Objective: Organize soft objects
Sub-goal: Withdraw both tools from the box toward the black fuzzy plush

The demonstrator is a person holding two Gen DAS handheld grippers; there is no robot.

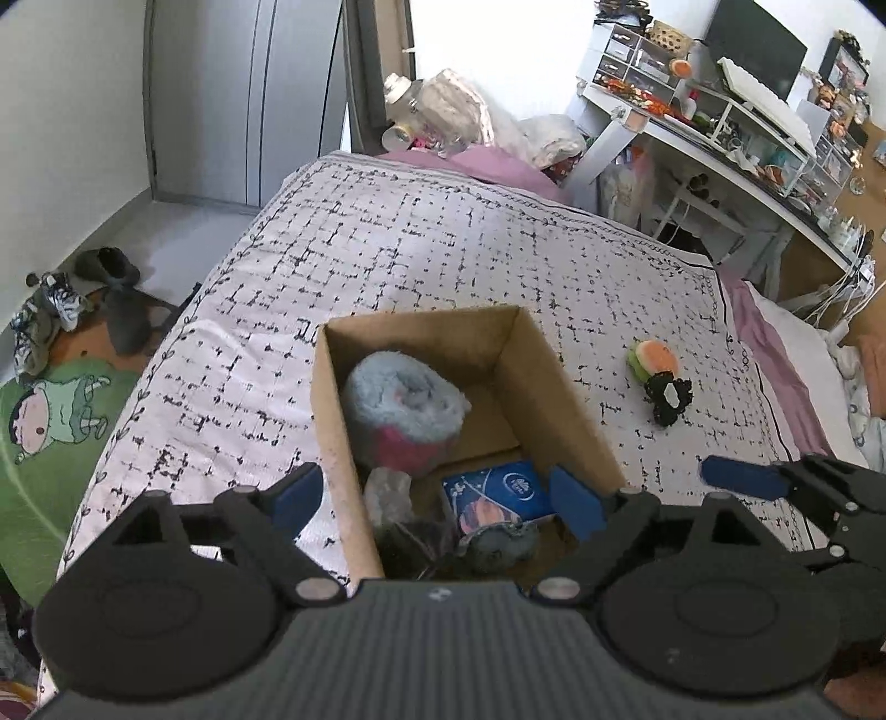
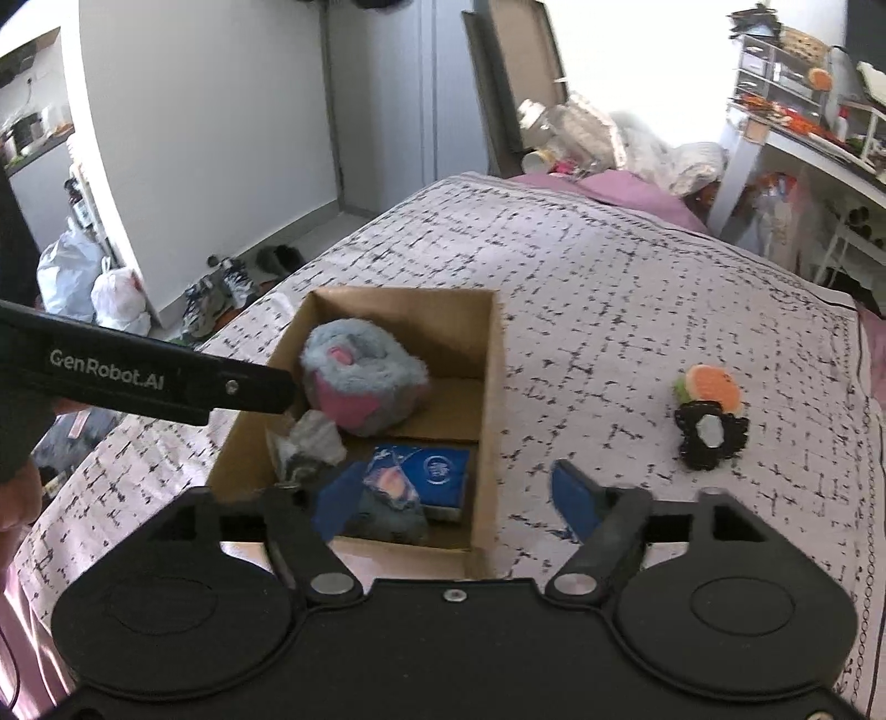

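Both wrist cameras look steeply down from close above the bed (image 1: 443, 249), sharing the open cardboard box (image 1: 559, 399).

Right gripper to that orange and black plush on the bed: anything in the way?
Nothing visible. The right gripper is open near the cardboard box, and only bare patterned bedspread lies between it and the plush, which sits alone to the right of the box.

A: What lies past the bed (image 1: 443, 232)?
B: A cluttered white table (image 1: 714, 138) on the right, with a dark monitor (image 1: 756, 47) on it.
A: And on the floor?
B: Sneakers (image 1: 55, 302) and dark slippers (image 1: 111, 266) beside a green cartoon rug (image 1: 50, 421). The right wrist view also shows white plastic bags (image 2: 94, 288) against the wall.
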